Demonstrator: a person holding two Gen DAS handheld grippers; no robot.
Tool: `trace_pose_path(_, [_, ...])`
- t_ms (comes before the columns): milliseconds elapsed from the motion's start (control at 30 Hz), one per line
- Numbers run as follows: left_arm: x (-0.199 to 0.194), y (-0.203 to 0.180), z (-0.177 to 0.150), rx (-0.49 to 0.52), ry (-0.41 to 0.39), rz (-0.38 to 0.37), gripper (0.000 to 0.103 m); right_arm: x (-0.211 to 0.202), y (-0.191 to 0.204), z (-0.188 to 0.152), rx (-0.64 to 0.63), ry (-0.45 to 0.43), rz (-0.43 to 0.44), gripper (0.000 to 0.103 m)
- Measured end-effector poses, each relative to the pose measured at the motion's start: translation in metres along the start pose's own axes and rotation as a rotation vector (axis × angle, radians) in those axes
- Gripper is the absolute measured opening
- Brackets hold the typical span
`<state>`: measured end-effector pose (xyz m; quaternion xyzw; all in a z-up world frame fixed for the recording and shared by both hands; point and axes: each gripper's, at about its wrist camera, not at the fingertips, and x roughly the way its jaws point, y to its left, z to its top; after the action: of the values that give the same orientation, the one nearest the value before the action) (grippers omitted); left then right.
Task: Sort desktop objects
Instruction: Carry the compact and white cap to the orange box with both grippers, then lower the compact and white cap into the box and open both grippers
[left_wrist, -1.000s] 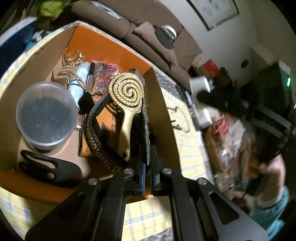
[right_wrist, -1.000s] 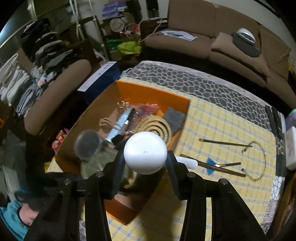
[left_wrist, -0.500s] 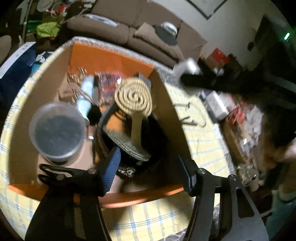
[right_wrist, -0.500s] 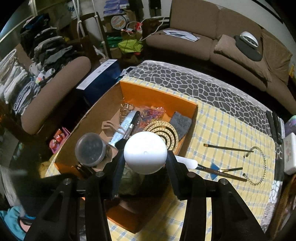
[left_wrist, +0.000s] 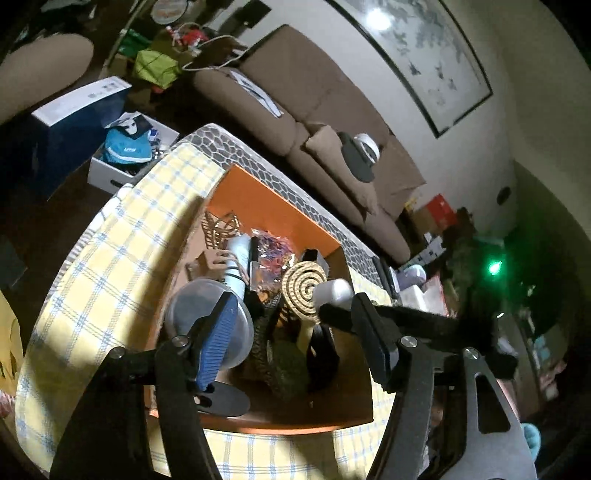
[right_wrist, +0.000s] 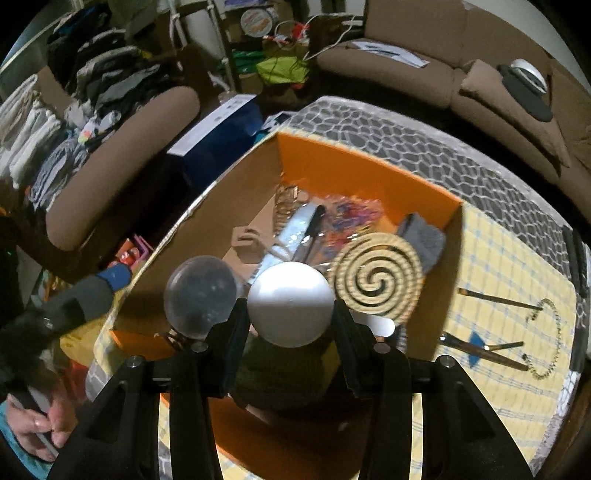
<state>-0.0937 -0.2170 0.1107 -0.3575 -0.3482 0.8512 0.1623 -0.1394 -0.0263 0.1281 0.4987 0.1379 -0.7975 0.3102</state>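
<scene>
The left claw stands wide, its ribbed blue pads apart with nothing between them, above the near end of the orange-walled cardboard box. The right claw grips a smooth white rounded plastic bottle by its sides, holding it over the box's near half; in the left view the same bottle shows just past the right finger.

Inside the box lie a round clear plastic tub with a dark, grainy fill, a tan hairbrush with a flat spiral-cut head, a pale blue cylindrical tube, a crinkly clear bag of coloured elastic bands, a gold wire hair clip, a grey rough-textured block in the far corner and a matte black oval clip against the near wall.

The box sits on a bench covered by a yellow cloth with blue checks. On the cloth to the right, well apart from the box, lie thin brown-handled brushes and a looped beaded chain.
</scene>
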Motion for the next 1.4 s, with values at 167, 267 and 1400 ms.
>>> trace_pose_path(167, [0.0, 0.009, 0.002, -0.022, 0.007, 0.005, 0.061, 0.026, 0.012, 0.003, -0.006, 0.027, -0.002, 0.046])
trace_pose_path(267, [-0.002, 0.012, 0.003, -0.034, -0.006, 0.014, 0.061, 0.036, 0.022, 0.006, -0.007, 0.03, 0.018, 0.046])
trace_pose_path(1400, [0.002, 0.024, 0.002, -0.06, 0.008, 0.042, 0.062, 0.044, 0.078, -0.041, -0.229, 0.164, 0.072, 0.046])
